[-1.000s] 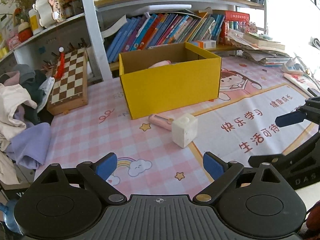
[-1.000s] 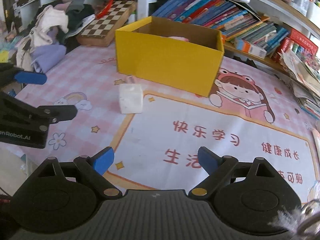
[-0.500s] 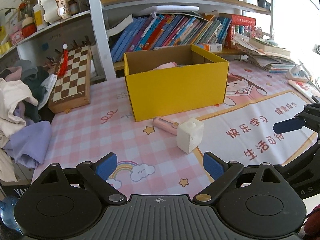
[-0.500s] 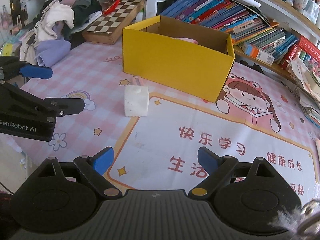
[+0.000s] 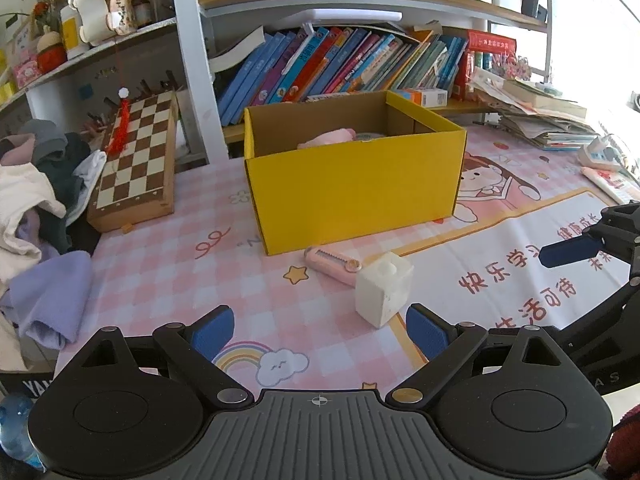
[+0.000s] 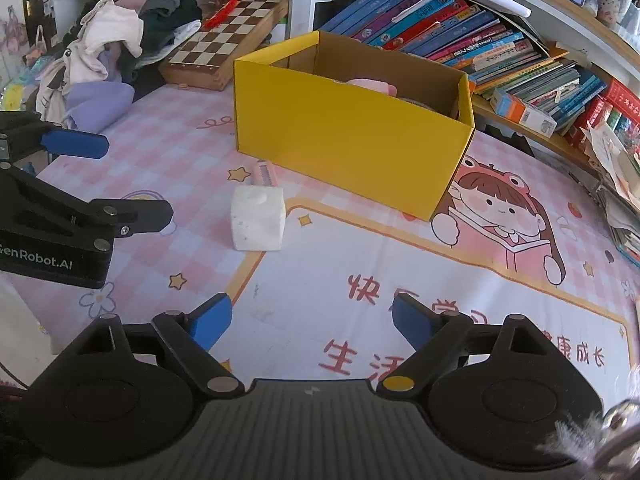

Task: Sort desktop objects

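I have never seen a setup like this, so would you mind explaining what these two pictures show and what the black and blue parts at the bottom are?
There is no robot here: a person holds a two-finger gripper in each hand, and each gripper carries a wide-angle camera that looks forward along its fingers. One picture comes from the left gripper, the other from the right gripper; the black arms with blue pads are their fingers. Each camera also catches the other gripper at its edge. Both grippers are open and hold nothing. On the pink patterned mat stands an open yellow box with something pink inside. In front of it lie a slim pink item and a white block with a small knob on top. Behind are a chessboard, a pile of clothes and shelves of books.
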